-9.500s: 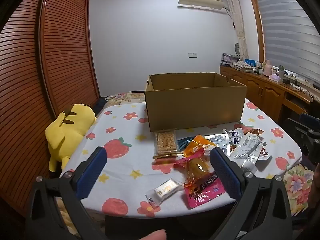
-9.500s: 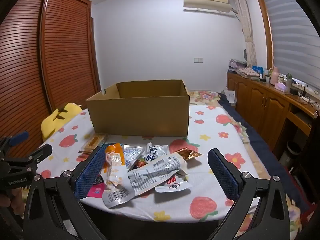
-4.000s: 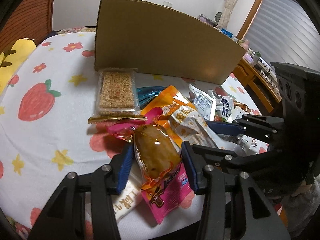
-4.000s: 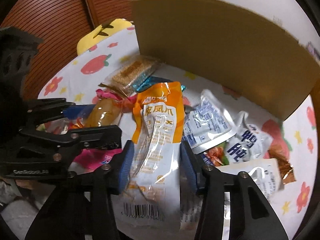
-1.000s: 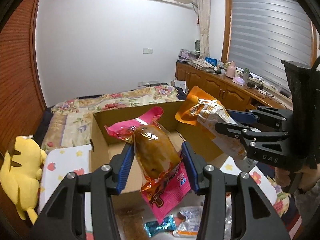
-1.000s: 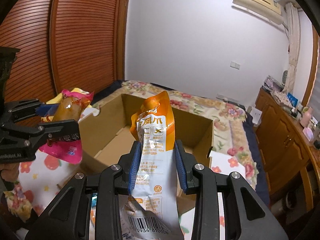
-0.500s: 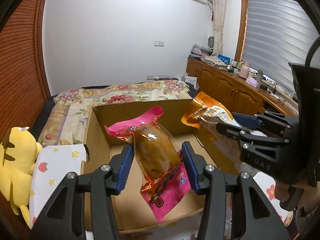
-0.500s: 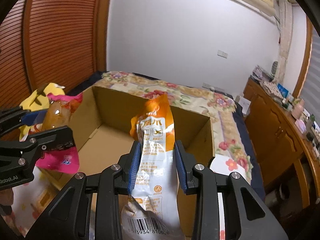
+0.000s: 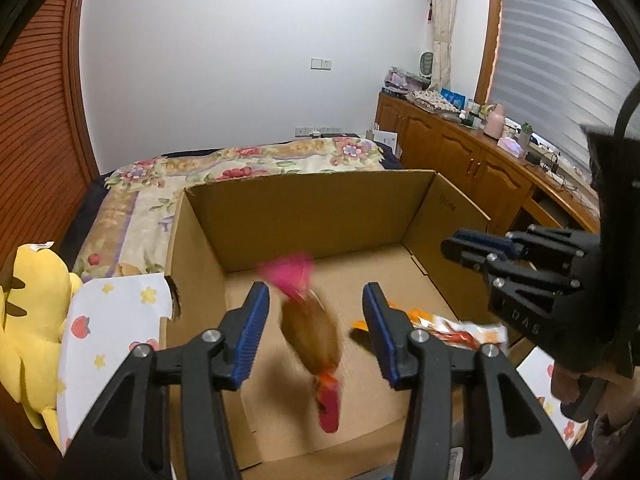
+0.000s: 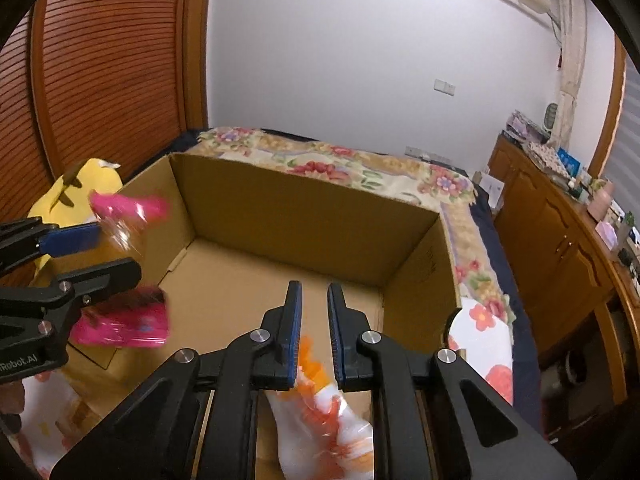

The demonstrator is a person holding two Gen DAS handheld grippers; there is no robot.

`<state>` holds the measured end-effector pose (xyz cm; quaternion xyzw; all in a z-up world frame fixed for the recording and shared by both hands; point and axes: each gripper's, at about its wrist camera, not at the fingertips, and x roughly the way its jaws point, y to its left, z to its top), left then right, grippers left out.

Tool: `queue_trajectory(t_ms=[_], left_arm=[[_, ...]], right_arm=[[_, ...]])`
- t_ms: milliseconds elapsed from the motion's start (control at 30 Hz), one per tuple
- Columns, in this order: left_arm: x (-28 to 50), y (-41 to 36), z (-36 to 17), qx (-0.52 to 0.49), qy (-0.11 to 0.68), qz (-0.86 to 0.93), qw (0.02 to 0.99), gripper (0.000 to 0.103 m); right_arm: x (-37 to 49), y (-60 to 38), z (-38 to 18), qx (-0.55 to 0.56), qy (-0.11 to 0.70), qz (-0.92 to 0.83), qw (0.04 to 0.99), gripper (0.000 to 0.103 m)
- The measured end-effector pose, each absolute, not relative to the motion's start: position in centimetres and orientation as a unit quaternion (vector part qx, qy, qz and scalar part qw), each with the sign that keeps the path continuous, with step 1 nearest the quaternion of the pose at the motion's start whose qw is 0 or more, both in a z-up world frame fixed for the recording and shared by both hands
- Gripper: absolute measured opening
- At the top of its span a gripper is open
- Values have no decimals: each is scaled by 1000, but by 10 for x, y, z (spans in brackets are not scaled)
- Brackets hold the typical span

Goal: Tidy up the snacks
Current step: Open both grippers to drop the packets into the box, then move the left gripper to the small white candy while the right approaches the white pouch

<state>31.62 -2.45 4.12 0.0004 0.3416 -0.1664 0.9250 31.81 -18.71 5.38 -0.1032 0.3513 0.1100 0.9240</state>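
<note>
An open cardboard box point(image 9: 312, 208) point(image 10: 304, 208) stands on the table. My left gripper point(image 9: 316, 328) is open above the box. A pink packet with a brown snack point(image 9: 310, 320) is blurred between and below its fingers, falling into the box; it also shows in the right wrist view point(image 10: 124, 320). My right gripper point(image 10: 314, 328) is open by a narrow gap above the box. The orange and white packet point(image 10: 328, 432) is blurred beneath it, loose in the box, and shows in the left wrist view point(image 9: 448, 326).
A yellow plush toy point(image 9: 28, 320) sits left of the box on the strawberry-print tablecloth point(image 9: 104, 328). A floral bed point(image 9: 240, 160) lies behind the box. Wooden cabinets point(image 9: 460, 156) run along the right wall.
Both grippers have opened and let go of their packets. The pink packet drops from my left gripper and the orange packet has dropped from my right into the box.
</note>
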Motion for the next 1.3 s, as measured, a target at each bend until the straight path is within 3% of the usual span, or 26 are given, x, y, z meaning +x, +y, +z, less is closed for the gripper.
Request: queue_trajectory(t_ms=[400,800,1200,1300], left_arm=[[300,-17,43,3,329,-169,929,48],[234,0,53,17,293,-199,935,49],[159,20,20,24,310,-217,925,57],[144,20,8,25,317,-229,920,64]], right_arm=[[285,-201,53,-56,342,153,926,11],[203,-235,57,-14,306,180,935,11],[127,-256,16,-12,326,173,929,11],[113,-256,7,-2,337,178,924,12]])
